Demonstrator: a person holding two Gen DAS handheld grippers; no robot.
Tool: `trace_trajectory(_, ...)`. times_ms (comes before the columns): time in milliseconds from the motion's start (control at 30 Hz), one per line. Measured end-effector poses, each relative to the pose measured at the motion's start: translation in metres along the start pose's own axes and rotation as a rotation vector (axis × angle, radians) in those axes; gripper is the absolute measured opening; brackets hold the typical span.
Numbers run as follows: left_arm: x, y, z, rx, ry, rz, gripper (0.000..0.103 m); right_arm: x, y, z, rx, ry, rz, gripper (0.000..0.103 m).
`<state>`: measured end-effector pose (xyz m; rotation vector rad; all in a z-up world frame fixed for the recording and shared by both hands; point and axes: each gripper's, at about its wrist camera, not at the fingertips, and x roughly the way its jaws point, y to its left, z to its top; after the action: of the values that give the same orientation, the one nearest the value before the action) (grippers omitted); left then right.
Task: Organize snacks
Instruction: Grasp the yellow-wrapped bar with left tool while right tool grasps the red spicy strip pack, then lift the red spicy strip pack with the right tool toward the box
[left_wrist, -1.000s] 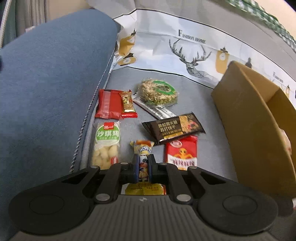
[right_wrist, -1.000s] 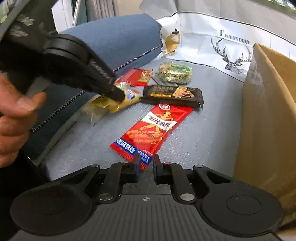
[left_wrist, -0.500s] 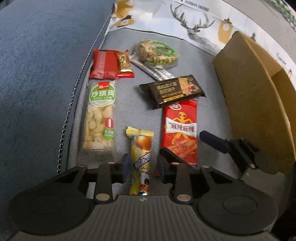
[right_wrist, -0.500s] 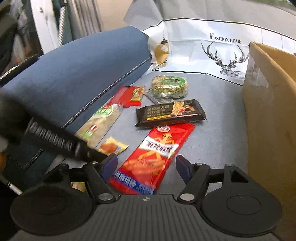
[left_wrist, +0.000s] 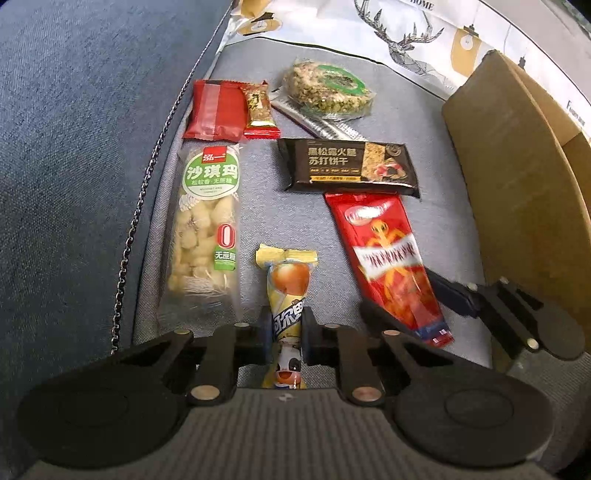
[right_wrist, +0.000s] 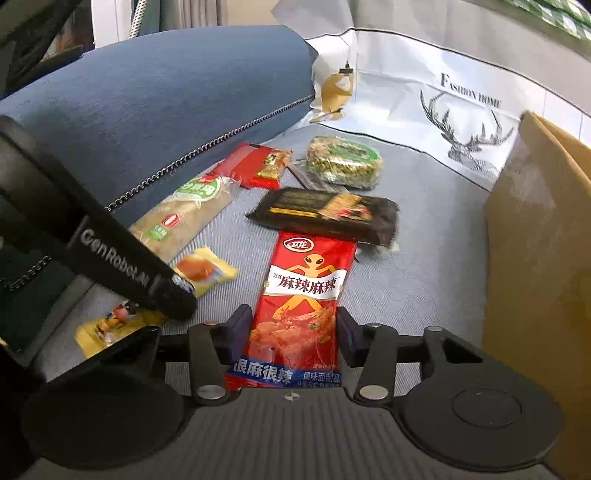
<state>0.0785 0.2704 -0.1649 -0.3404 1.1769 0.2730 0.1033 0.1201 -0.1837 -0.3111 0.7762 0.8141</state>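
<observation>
Several snack packs lie on a grey-blue sofa seat. My left gripper (left_wrist: 283, 325) is shut on a yellow candy pack (left_wrist: 290, 291), which also shows in the right wrist view (right_wrist: 199, 271). My right gripper (right_wrist: 291, 325) is open, its fingers on either side of a long red spicy-strip pack (right_wrist: 304, 295), which also shows in the left wrist view (left_wrist: 391, 258). A black cracker pack (left_wrist: 351, 168) lies just beyond the red one. A clear sachima pack (left_wrist: 207, 221) lies at the left.
A cardboard box (left_wrist: 517, 177) stands at the right, also in the right wrist view (right_wrist: 535, 240). A blue cushion (left_wrist: 74, 129) borders the left. Farther back lie a red wrapper (left_wrist: 216, 110), a small red candy (left_wrist: 258, 110) and a green round cake (left_wrist: 327, 86).
My left gripper has closed on the yellow candy pack. My right gripper has moved forward over the red pack, so its open fingers now straddle it.
</observation>
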Motion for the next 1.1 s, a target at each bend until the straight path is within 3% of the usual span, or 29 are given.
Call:
trace_trajectory(267, -0.01, -0.007, -0.006, 0.04, -0.041, -0.056, 0.015, -0.053, -0.002, -0.015, 0.006, 0.027, 0.035, 0.048)
trace_trajectory(467, -0.007, -0.016, -0.008, 0.088, -0.006, -0.127, 0.015, -0.078, 0.001, -0.037, 0.027, 0.091, 0.072, 0.048)
trace_trajectory(733, 0.0, -0.019, -0.007, 0.121, 0.019, -0.101, 0.015, -0.063, -0.01, -0.042, 0.072, 0.115, 0.043, 0.052)
trace_trajectory(900, 0.001, -0.016, -0.006, 0.115, 0.023, -0.095, 0.019, -0.059, -0.008, -0.04, 0.077, 0.11, 0.051, 0.063)
trace_trajectory(1100, 0.005, -0.022, -0.007, 0.15, 0.036, -0.071, 0.022, -0.053, -0.008, -0.042, 0.053, 0.116, 0.028, 0.064)
